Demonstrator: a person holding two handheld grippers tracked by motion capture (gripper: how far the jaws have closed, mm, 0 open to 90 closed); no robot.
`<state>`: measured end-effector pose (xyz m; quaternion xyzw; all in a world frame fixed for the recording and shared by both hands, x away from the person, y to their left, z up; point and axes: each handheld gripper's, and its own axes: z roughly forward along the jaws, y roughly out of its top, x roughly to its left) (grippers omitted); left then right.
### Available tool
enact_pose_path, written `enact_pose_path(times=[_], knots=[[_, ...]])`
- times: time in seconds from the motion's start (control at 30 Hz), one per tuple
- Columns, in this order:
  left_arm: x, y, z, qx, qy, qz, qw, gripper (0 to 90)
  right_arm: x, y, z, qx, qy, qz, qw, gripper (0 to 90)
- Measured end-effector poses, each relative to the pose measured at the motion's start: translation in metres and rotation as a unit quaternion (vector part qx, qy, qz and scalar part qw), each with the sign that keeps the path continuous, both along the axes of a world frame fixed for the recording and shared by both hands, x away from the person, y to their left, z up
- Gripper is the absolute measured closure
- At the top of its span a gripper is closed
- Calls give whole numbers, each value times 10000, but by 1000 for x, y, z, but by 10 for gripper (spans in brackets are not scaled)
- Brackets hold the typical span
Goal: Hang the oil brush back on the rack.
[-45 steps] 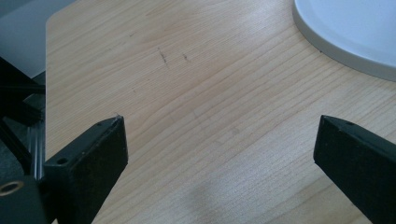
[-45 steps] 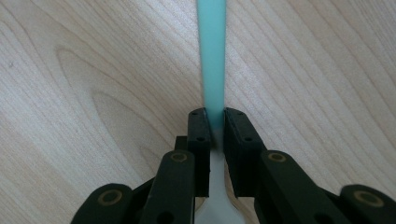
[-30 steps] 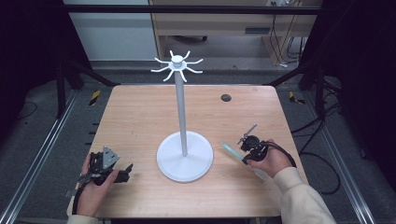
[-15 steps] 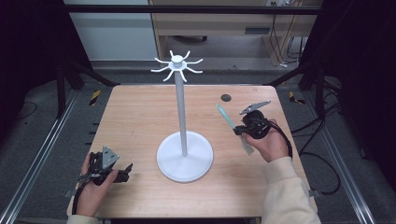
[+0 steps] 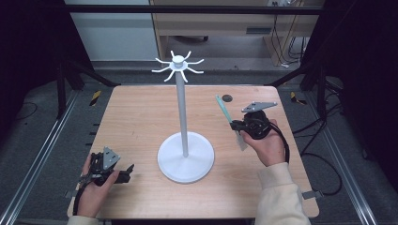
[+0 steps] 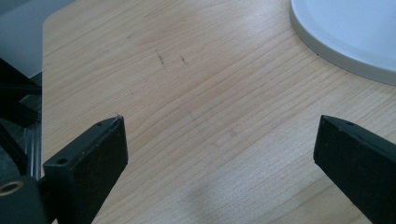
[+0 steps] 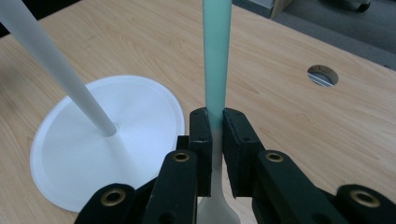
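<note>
A: Spatula (image 5: pixel 224 110) — where is it, and what's under it?

B: Start with the surface. A light wooden table (image 5: pixel 136 122), rounded corners, with a small round hole (image 5: pixel 227 98) near its far edge. Dark floor around it, metal rails along both sides, and a pale cabinet and some cables past the far end.

A: Go across from the left.

B: The left gripper (image 5: pixel 126 171) rests low at the near left corner, in the person's left hand (image 5: pixel 94 190). In the left gripper view its jaws stand wide apart with bare wood between them, and the edge of the white base (image 6: pixel 345 32) shows at upper right.

A: Middle?

B: A white stand (image 5: pixel 183 117): round base flat on the table, a thin pole up, curved hooks (image 5: pixel 178 67) spreading at the top.

A: And the right?

B: The right gripper (image 5: pixel 233 125) is raised above the table, right of the pole, in the right hand (image 5: pixel 267 145). Its jaws are pressed onto the spatula. In the right gripper view the pads (image 7: pixel 201 135) pinch it where the pale green handle (image 7: pixel 217 56) meets the whitish part; the handle runs up and away from the jaws, the whitish blade end (image 7: pixel 217 210) widens below them toward the hand.

A: Touching the stand?

B: No. In the high view the spatula tilts up and left toward the pole, apart from it, off the table.
</note>
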<state>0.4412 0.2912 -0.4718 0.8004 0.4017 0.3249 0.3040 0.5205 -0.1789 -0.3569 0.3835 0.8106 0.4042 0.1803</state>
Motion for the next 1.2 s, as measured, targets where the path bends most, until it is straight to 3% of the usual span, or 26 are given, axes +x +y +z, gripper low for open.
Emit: enact_pose_path(times=[0.6,0.93,1.2], knots=[[0,1,1,-21,5,-27,10000,25,-18,6,13,268,-250,115,9993,824],[0,0,1,-18,3,-36,10000,25,-30,9,32,437,-629,180,9969,824],[0,1,1,-25,-1,-33,10000,25,-34,10,39,543,-809,96,9952,823]])
